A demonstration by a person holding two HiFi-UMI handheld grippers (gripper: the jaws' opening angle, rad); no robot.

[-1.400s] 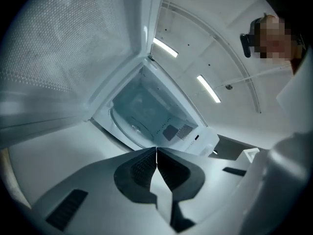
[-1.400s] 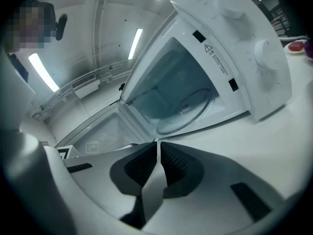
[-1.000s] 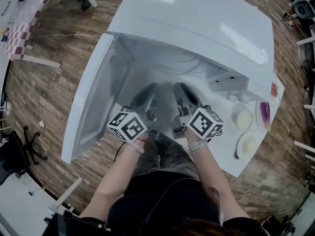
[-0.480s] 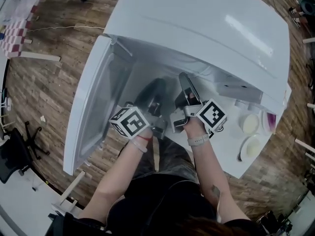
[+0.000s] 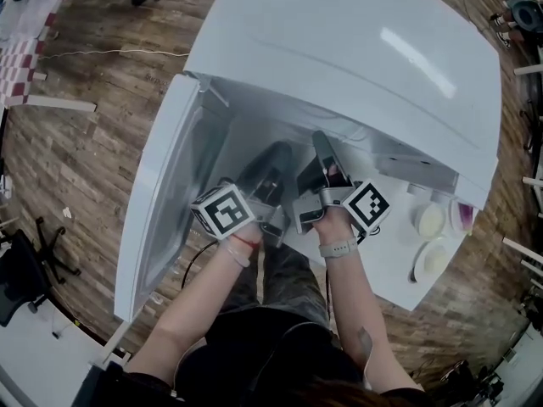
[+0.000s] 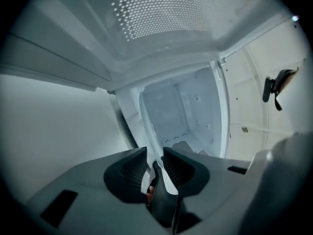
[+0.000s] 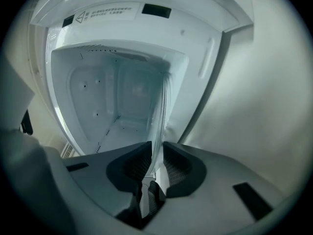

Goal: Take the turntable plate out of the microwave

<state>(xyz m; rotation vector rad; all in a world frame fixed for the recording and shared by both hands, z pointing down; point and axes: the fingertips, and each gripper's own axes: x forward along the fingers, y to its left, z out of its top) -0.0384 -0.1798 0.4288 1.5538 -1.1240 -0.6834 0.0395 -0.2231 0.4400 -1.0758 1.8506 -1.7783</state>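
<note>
The white microwave (image 5: 356,49) stands with its door (image 5: 165,193) swung open to the left. Both grippers reach side by side into its cavity. The clear glass turntable plate (image 6: 146,131) shows nearly edge-on, and its rim runs between the pads of my left gripper (image 6: 154,155), which is shut on it. In the right gripper view the plate's rim (image 7: 159,126) also sits between the pads. My right gripper (image 7: 156,151) is closing its jaws on that rim. From the head view the left gripper (image 5: 267,168) and right gripper (image 5: 327,155) hide the plate.
The microwave sits on a white table (image 5: 390,261). Two pale dishes (image 5: 430,220) (image 5: 428,257) and a purple-tinted one (image 5: 465,214) stand at its right end. Wooden floor surrounds it, with a black chair (image 5: 21,270) at the far left. The cavity walls close in around both grippers.
Both grippers have rolled and sunk slightly at the microwave's mouth, staying side by side. The marker cubes now face differently. The head view has shifted a little.
</note>
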